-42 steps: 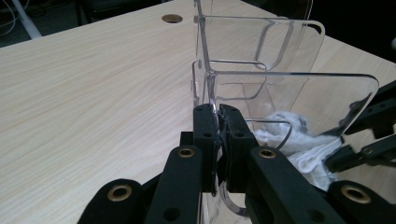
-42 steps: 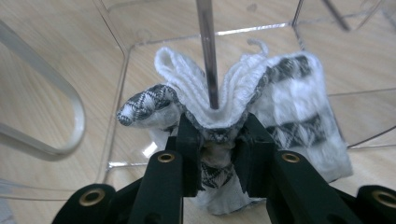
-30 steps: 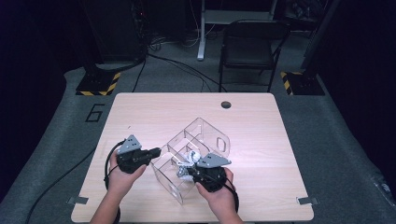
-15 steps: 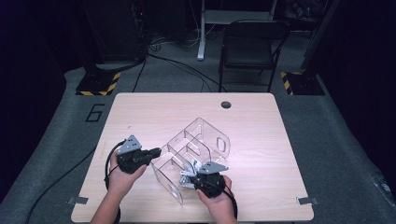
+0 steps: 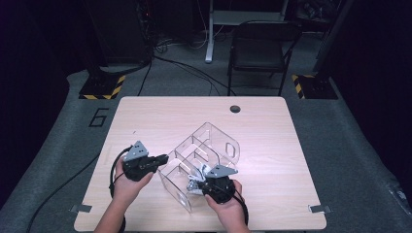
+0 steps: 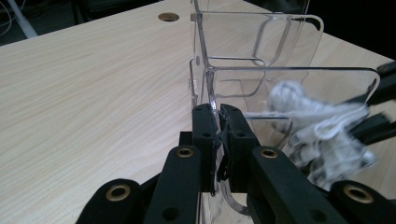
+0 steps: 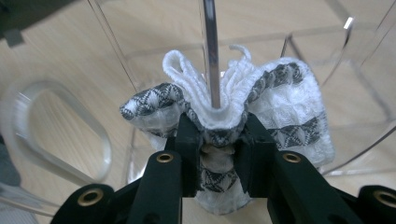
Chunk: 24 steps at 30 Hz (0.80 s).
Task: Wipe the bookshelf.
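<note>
From the high view, the clear organizer [image 5: 204,162] sits mid-table [image 5: 291,145], left gripper [image 5: 163,158] at its left wall. Left gripper view: fingers [image 6: 205,128] clamped on that wall. Right gripper view: right gripper [image 7: 218,135] fingers squeezing a patterned sock [image 7: 289,102] inside the organizer, straddling a divider.

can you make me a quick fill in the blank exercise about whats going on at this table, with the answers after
1. The left gripper is shut on a wall of the clear ____ organizer.
2. The right gripper is clamped on a white and grey ____.
3. The organizer stands on a light ____ table.
4. Beyond the table stands a black ____.

Missing words: plastic; cloth; wooden; chair
</note>
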{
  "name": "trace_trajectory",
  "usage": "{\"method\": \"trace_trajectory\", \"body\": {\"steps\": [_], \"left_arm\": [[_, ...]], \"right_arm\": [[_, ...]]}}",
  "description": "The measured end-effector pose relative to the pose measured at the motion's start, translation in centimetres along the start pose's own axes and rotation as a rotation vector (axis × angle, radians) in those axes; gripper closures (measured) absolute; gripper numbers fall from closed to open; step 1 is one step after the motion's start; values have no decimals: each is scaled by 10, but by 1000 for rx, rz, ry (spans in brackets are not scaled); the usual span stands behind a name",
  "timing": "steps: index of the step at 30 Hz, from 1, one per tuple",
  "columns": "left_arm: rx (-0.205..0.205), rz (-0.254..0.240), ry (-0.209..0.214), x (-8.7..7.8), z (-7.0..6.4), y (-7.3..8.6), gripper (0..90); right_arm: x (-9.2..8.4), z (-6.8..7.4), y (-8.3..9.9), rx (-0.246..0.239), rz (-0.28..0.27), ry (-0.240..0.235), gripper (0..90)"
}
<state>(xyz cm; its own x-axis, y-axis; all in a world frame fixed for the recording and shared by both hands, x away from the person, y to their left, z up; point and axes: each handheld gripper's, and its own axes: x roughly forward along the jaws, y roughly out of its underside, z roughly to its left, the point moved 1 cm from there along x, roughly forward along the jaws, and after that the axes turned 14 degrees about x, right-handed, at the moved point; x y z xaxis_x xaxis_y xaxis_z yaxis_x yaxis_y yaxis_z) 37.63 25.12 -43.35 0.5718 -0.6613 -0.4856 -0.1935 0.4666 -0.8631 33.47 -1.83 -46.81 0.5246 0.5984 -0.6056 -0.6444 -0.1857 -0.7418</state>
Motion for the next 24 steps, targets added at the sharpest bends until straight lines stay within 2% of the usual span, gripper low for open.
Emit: {"method": "trace_trajectory", "body": {"steps": [2,5,11,13,15,16,17,21,24], "left_arm": [[-1,0,2,0,0,0,853],[-3,0,-3,1,-1,0,853],[7,3,-7,2,0,0,850],[3,2,-17,2,0,0,852],[-8,4,-18,2,1,1,849],[-7,5,-18,2,1,1,845],[-6,6,-18,2,1,1,845],[-10,-1,-11,4,0,1,846],[3,3,8,4,-1,0,847]], "right_arm": [[-8,4,-8,-9,-31,-6,725],[-16,10,-20,-50,-63,-4,727],[-22,15,-33,-78,-76,3,727],[-22,19,-41,-117,-42,25,727],[-19,18,-45,-126,-23,26,726],[-19,18,-48,-117,-22,33,725],[-19,19,-50,-131,-32,35,725],[-18,25,-58,-134,-61,35,725],[-7,27,-66,-148,-30,32,718]]}}
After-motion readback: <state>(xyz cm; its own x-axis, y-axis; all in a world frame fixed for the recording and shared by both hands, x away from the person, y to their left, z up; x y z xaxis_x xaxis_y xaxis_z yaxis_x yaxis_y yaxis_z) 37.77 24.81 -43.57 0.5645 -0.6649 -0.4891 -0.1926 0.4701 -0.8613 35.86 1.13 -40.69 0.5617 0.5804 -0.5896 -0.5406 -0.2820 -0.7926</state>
